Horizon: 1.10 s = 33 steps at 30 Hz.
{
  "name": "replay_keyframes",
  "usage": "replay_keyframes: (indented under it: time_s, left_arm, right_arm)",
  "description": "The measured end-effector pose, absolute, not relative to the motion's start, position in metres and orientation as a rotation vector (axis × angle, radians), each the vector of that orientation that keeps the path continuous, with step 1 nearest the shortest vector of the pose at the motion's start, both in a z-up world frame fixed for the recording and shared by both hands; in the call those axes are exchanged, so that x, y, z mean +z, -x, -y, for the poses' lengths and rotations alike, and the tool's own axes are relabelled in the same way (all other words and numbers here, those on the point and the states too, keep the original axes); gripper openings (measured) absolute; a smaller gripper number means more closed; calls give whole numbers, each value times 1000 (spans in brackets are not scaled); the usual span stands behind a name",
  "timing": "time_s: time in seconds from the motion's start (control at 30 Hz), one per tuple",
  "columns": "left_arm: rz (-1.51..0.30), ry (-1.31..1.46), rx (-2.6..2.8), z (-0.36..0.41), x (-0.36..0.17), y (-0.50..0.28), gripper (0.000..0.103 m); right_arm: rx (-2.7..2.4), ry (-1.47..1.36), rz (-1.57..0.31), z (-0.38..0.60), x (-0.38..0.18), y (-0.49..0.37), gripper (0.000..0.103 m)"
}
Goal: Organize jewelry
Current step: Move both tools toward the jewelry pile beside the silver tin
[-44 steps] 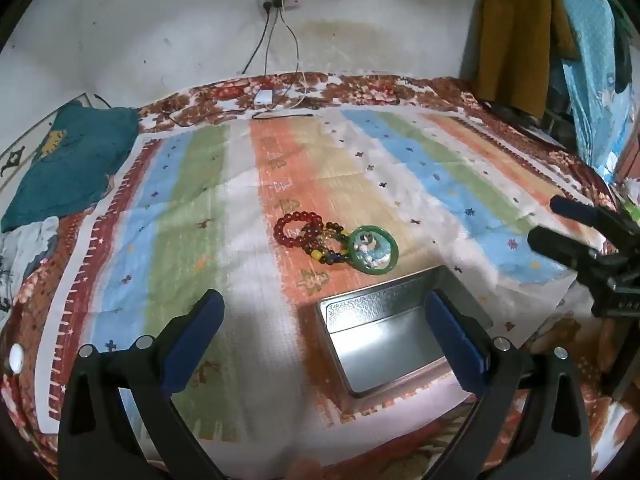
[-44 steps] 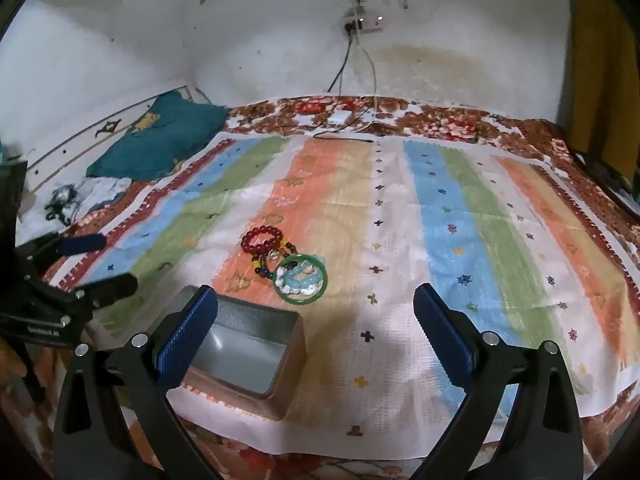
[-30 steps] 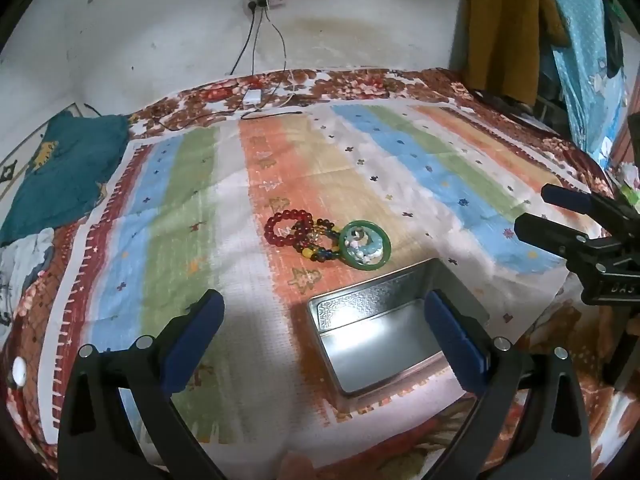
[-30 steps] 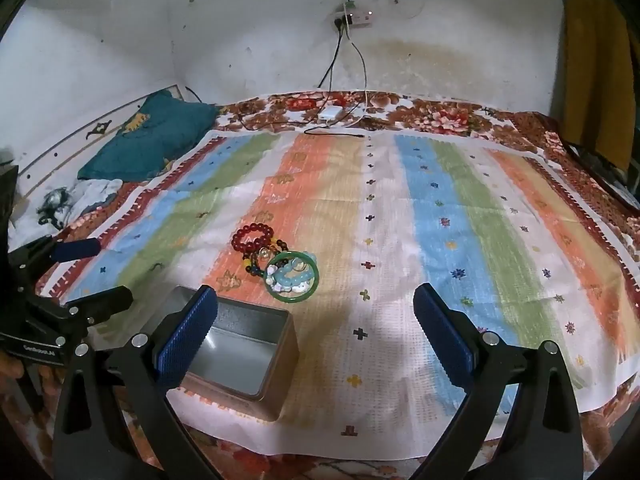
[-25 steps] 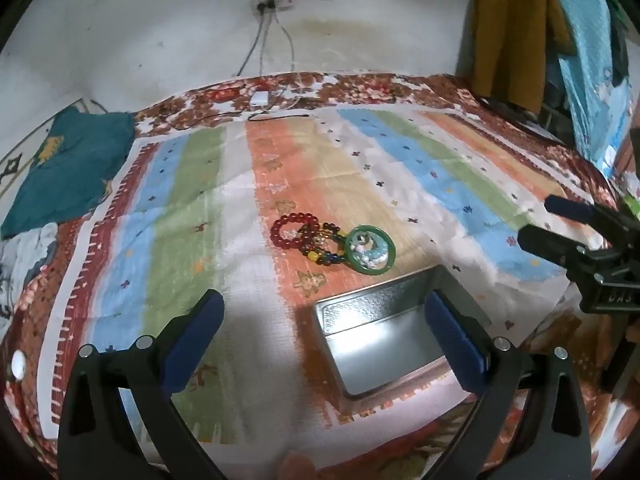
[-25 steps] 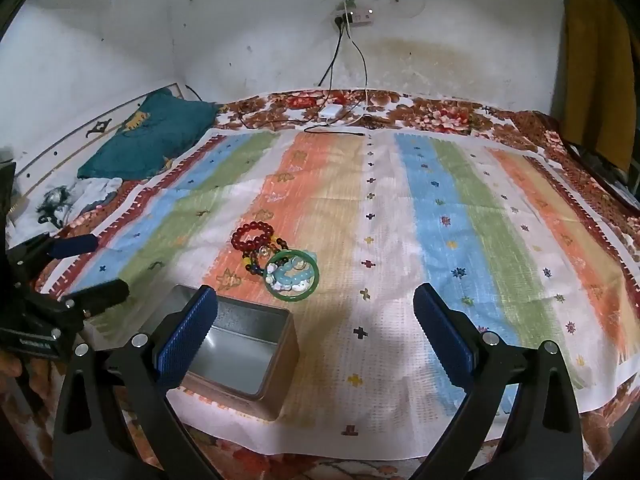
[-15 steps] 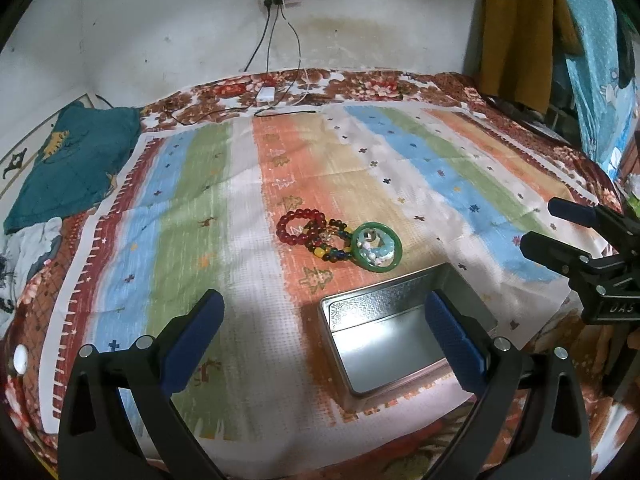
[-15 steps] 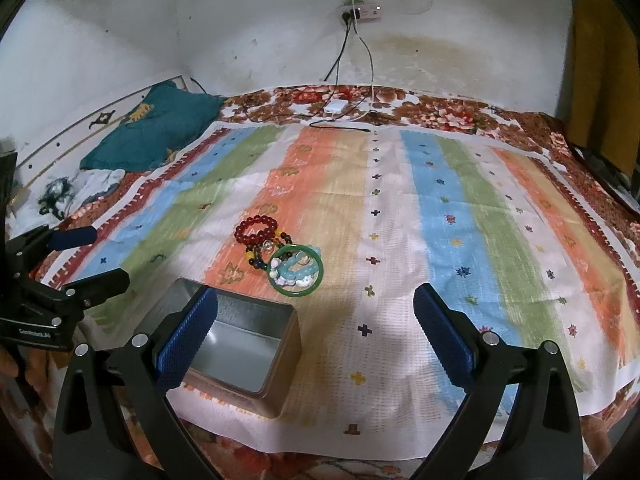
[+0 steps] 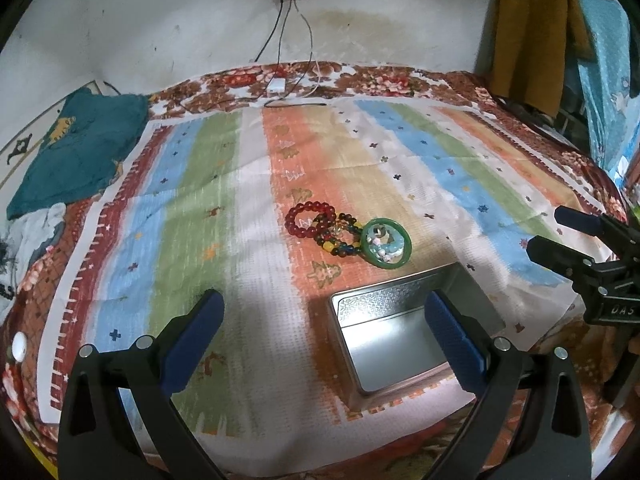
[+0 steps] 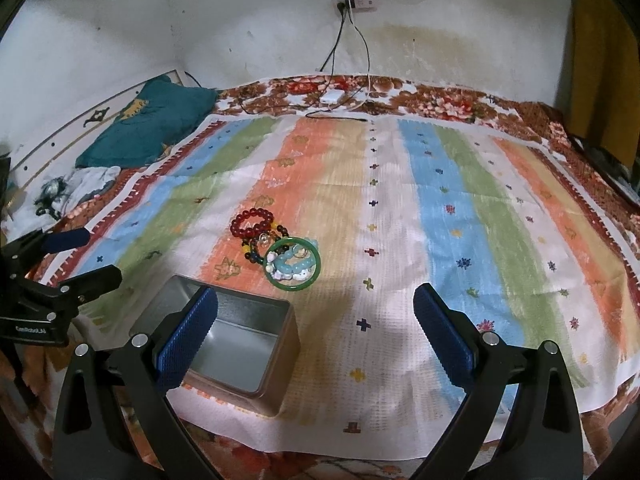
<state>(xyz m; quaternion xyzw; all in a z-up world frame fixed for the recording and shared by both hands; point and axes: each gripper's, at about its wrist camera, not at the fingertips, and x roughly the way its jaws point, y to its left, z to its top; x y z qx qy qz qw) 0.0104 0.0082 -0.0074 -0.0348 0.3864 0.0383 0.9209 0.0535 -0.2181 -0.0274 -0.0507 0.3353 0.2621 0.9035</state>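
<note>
Striped cloth covers the bed; on it the bracelets lie in one overlapping heap, the green bangle nearest the empty metal tin. Left gripper and right gripper both hover spread wide, holding nothing. It seems best to pinch the bangle's free rim first, so the red bead bracelet stays undisturbed.

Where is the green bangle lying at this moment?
The green bangle lies on the striped cloth, just beyond the open metal tin, with the beaded bracelets touching its far left side.
</note>
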Motion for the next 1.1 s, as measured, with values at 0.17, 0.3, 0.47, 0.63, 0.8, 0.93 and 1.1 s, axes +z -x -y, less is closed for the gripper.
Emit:
replay_keyframes:
  time_s: [0.17,0.3,0.47,0.63,0.8,0.93,1.1]
  left_arm:
    - [-828,99,82,-15,-12,-17,98]
    - [-840,102,81,-15,-14,-20,98]
    - [-841,99,79,-15,-15,-20,98]
    - [-846,108,90,-18,-16,-23,98]
    - [-865,128,83,-25,-15,-39,98]
    - [-877,126,80,-27,-17,-49,98]
    - [-887,128,82,-30,-17,-60,98]
  right_arm:
    - [563,99,-742,214,-33,-62,99]
    - [575,90,-766,211,-36,-66,99]
    - [561,81,-778,211,-37,-72,99]
    - [569,73,-791,210,-38,-78,99]
    - [575,72,-812,208,-39,-87,99]
    - [578,95,-810,201,-37,-94,99]
    - [583,125,-815,193,-38,-103,99]
